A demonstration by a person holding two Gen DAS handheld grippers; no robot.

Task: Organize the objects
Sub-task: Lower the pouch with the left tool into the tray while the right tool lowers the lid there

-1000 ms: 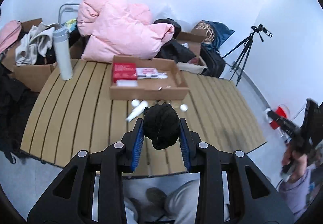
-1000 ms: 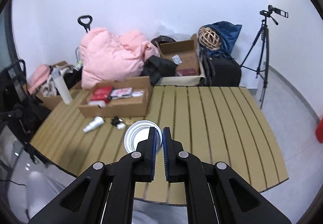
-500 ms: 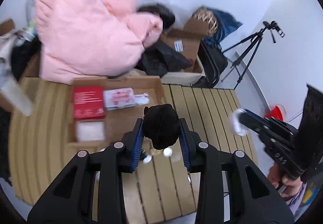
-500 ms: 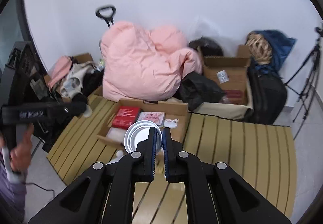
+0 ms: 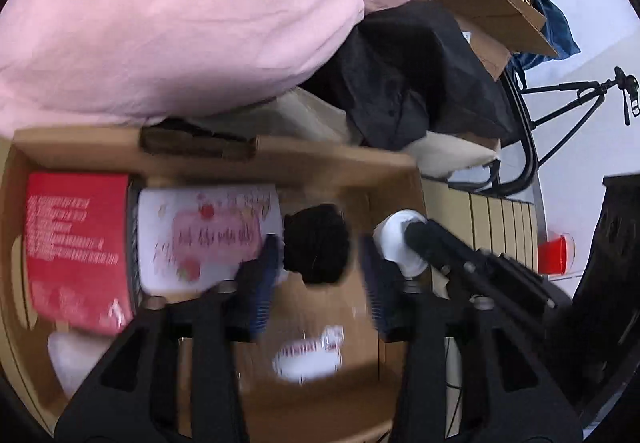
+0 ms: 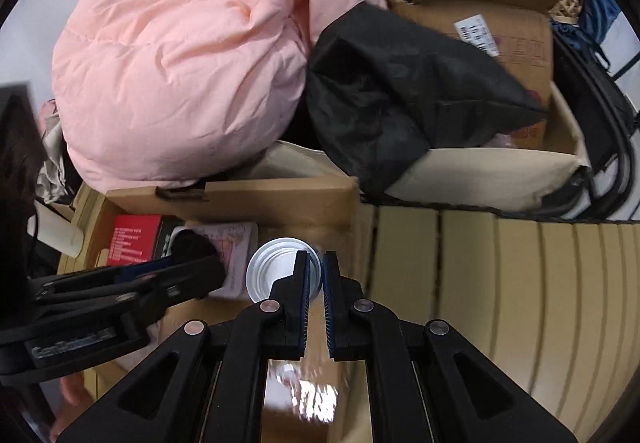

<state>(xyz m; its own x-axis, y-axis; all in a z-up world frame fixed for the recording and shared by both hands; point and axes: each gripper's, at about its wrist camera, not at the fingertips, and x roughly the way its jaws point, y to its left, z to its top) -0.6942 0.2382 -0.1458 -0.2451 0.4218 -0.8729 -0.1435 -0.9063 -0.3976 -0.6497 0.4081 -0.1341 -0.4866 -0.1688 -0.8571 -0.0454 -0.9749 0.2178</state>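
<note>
Black fuzzy ball: the soft dark woolly ball [image 5: 316, 249] sits between the fingers of the left gripper [image 5: 318, 267], above the open floor of the box; it looks clear of the blue pads on both sides, though blur makes contact hard to rule out.
Left gripper: jaws spread wide, so my reading is that the ball is being let go, or is about to be.
Right gripper [image 6: 316, 279]: jaws nearly closed, clamped on the rim of the round shiny metal lid [image 6: 280, 269], which hangs over the box's right end.
Shallow brown cardboard box [image 5: 280, 159]: directly under both grippers, on the slatted wooden table [image 6: 520, 263].
Already inside: a red printed carton [image 5: 76, 243] at the left, a white packet with pink print [image 5: 208, 231] just beside it, and a small white sachet [image 5: 308, 357] on the near floor, blurred.
Behind the box: a puffy pink quilt [image 6: 180, 63] and a crumpled black bag [image 6: 400, 83], well apart from the work.
Progress: late, by my judgement; several items are boxed and two more are at the box.
Left to do: drop the ball, set the lid down inside; anything else on the table is out of view.
</note>
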